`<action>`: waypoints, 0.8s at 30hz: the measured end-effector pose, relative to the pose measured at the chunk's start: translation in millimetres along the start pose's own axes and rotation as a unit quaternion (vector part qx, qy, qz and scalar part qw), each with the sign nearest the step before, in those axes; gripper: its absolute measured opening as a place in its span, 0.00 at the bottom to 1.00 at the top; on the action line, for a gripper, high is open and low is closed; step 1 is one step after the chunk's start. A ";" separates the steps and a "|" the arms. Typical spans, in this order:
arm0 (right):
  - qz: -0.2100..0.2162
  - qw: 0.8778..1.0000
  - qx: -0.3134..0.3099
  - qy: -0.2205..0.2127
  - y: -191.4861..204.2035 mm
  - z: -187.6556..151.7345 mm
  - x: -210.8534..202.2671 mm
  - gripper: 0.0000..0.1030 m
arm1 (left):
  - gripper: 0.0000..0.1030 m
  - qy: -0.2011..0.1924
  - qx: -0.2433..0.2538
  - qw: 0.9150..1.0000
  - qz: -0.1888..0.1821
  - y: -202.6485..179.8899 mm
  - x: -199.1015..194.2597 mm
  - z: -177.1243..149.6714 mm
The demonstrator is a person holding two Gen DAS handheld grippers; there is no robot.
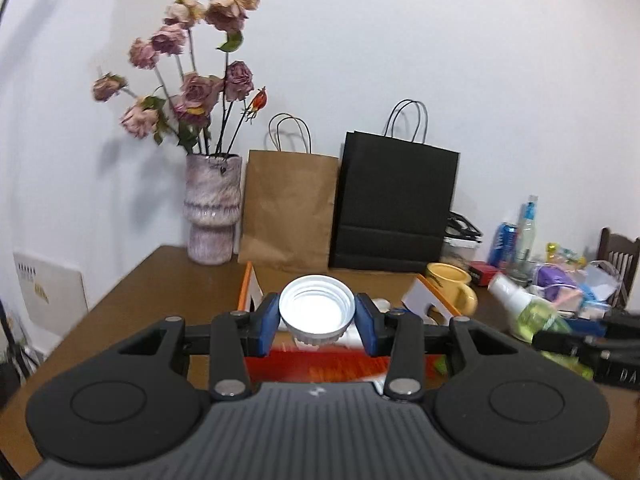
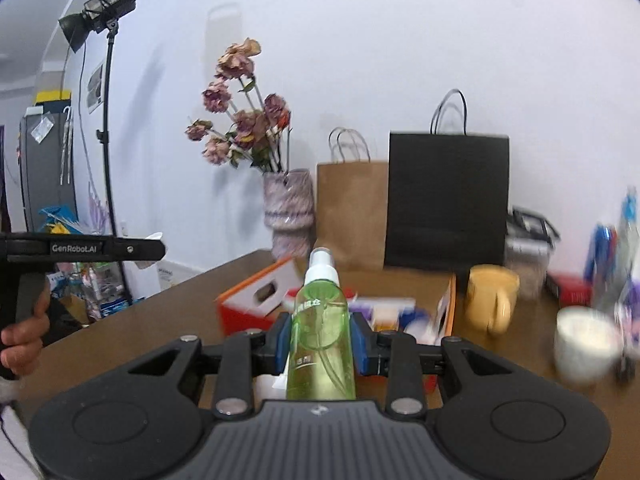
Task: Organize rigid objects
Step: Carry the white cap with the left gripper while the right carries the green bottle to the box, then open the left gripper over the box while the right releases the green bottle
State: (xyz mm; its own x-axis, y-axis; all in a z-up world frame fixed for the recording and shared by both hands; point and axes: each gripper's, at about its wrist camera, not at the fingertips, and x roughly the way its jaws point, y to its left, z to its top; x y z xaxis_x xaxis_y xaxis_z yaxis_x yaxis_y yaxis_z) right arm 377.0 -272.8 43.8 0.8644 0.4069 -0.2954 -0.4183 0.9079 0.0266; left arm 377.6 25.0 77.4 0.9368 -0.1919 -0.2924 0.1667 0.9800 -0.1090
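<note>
My left gripper (image 1: 317, 318) is shut on a white ribbed jar lid (image 1: 317, 307), its open side facing the camera, held above an open orange-edged cardboard box (image 1: 249, 285). My right gripper (image 2: 320, 338) is shut on a green spray bottle (image 2: 321, 334) with a white cap, held lying along the fingers above the same box (image 2: 256, 290). The bottle and the right gripper also show in the left wrist view (image 1: 532, 312) at the right. Packets lie blurred inside the box.
A wooden table (image 1: 160, 280) carries a vase of dried roses (image 1: 214, 208), a brown paper bag (image 1: 288, 208), a black paper bag (image 1: 394, 204), a yellow mug (image 1: 452, 286), a white cup (image 2: 586, 344), and bottles and clutter at right (image 1: 516, 236). A studio light stands at left (image 2: 100, 8).
</note>
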 end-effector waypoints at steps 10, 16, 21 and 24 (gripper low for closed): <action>0.082 0.990 -0.042 0.108 -43.5 36.2 163.4 0.29 | 0.39 0.114 -0.018 0.993 -0.002 24.0 164.1 14.6; 0.153 0.973 -0.040 0.165 -52.7 13.6 229.7 0.29 | 0.40 0.160 -0.007 0.987 0.018 37.1 220.3 -2.0; 0.189 0.966 -0.021 0.176 -45.6 1.6 254.6 0.30 | 0.45 0.169 -0.004 0.985 0.031 43.1 236.7 -14.9; 0.191 0.968 -0.005 0.164 -48.5 2.9 257.3 0.32 | 0.47 0.172 -0.004 0.985 0.032 44.4 239.3 -17.4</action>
State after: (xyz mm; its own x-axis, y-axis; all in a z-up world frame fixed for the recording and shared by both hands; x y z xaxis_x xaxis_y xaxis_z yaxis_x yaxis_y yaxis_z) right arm 620.6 -211.9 -30.7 0.5116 0.6577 -0.5528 -0.6944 0.6955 0.1849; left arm 603.8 21.7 -14.0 0.7856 -0.1382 -0.6030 0.1071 0.9904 -0.0876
